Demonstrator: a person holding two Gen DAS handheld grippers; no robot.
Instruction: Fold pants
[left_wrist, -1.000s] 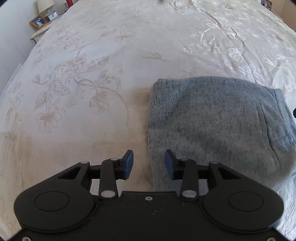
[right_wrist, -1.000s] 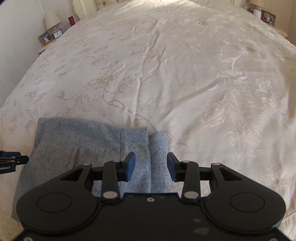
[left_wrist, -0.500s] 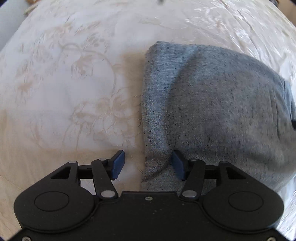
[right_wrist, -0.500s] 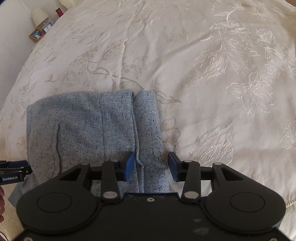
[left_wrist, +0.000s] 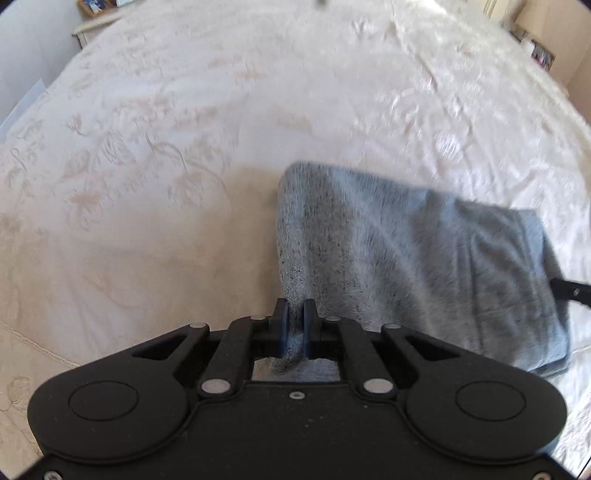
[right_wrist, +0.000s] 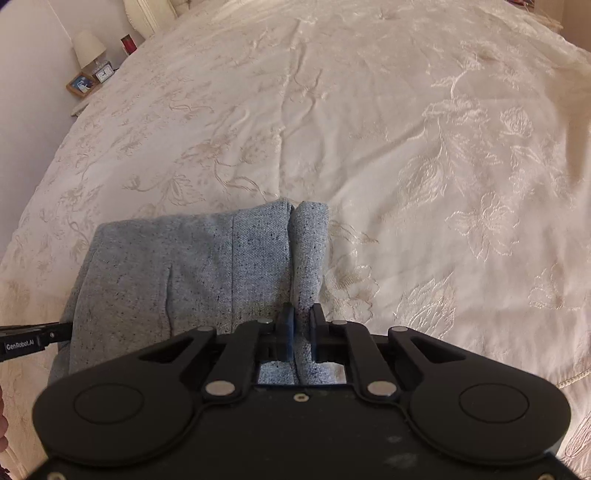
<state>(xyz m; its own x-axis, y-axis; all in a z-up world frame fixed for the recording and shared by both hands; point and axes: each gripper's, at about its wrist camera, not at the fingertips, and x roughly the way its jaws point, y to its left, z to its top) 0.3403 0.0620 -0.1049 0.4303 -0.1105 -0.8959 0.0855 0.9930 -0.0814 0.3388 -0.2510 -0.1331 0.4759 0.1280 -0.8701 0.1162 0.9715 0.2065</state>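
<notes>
The grey knit pants (left_wrist: 406, 258) lie folded into a thick pad on the cream bedspread (left_wrist: 147, 147). In the left wrist view, my left gripper (left_wrist: 294, 310) is shut on the pad's near left corner, with fabric bunched between the pads. The right wrist view shows the same pants (right_wrist: 184, 266). There my right gripper (right_wrist: 302, 314) grips the near right corner at the folded waistband edge; its jaws are closing with cloth pinched between them. Each gripper's tip shows in the other's view: the right gripper (left_wrist: 570, 290) and the left gripper (right_wrist: 33, 338).
The embroidered bedspread (right_wrist: 406, 129) stretches far ahead and to both sides. A nightstand (right_wrist: 88, 70) with a lamp, clock and picture frame stands at the far left beside the bed. More small items (left_wrist: 539, 51) sit at the far right.
Both grippers went from open around the pants' near corners to shut on them. Both have since risen a little, and the near edge of the pants lifts with them.
</notes>
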